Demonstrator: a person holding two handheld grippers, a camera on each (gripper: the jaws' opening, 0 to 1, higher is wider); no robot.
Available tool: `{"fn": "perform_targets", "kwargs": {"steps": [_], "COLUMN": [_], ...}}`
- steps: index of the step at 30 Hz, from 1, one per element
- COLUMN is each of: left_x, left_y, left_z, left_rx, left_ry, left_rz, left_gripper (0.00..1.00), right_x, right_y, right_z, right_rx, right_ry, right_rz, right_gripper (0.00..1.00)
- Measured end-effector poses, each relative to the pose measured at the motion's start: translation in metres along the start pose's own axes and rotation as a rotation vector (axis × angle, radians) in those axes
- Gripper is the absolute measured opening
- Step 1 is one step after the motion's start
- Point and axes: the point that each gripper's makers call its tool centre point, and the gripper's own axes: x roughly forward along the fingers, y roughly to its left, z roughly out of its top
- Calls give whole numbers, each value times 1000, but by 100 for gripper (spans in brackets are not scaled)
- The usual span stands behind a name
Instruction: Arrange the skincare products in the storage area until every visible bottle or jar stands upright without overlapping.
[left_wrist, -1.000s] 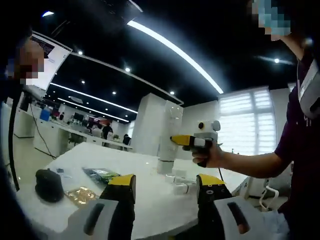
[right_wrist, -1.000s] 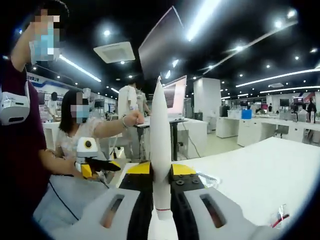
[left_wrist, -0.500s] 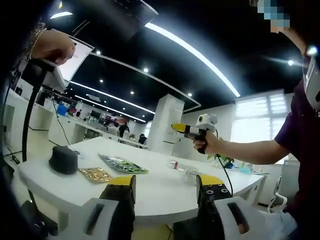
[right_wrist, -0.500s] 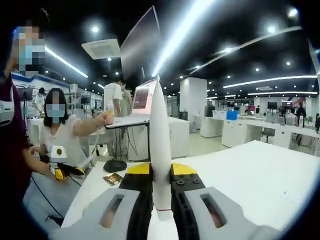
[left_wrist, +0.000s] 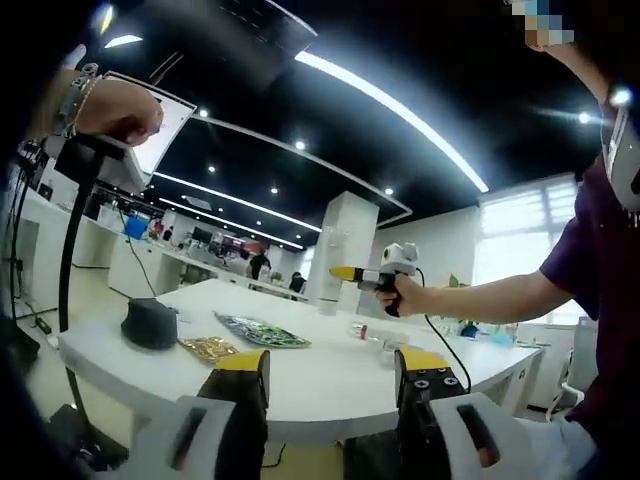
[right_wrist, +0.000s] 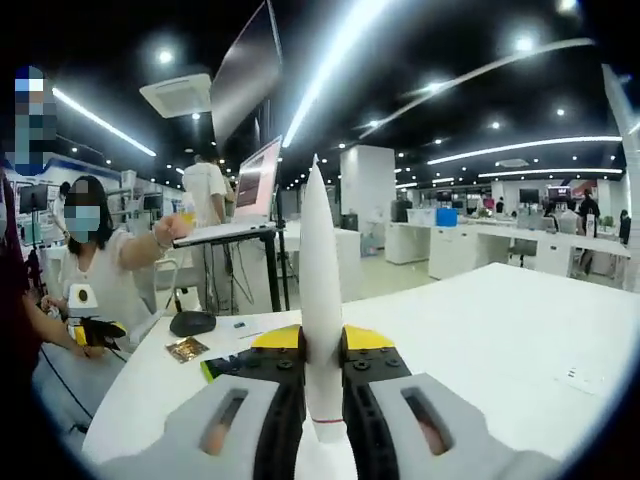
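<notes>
The right gripper (right_wrist: 322, 372) pinches a white tube (right_wrist: 321, 300) above the white tabletop (right_wrist: 500, 330); the left gripper (left_wrist: 330, 375) is spread, empty. Held low, the tall tube may tip when released.

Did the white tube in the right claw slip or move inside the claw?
No. The white tube sits pinched upright between the right claw's yellow tips just as before. The room behind shifted because the camera moved with the hand.

left tongs (left_wrist: 325, 385) agape; right tongs (right_wrist: 321, 362) clamped.
</notes>
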Motion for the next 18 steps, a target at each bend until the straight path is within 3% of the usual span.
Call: {"fn": "perform_targets", "kwargs": {"steps": [13, 18], "left_x": [3, 3], "left_y": [0, -3], "left_z": [-4, 1], "left_rx": [-16, -56], "left_ry": [9, -24], "left_rz": [4, -6], "left_gripper": [51, 51], "right_x": [8, 2], "right_y": [-29, -40], "right_z": [-17, -28], "right_rx": [-57, -47], "right_ry": [38, 50], "right_rz": [-40, -49], "right_gripper": [10, 10]}}
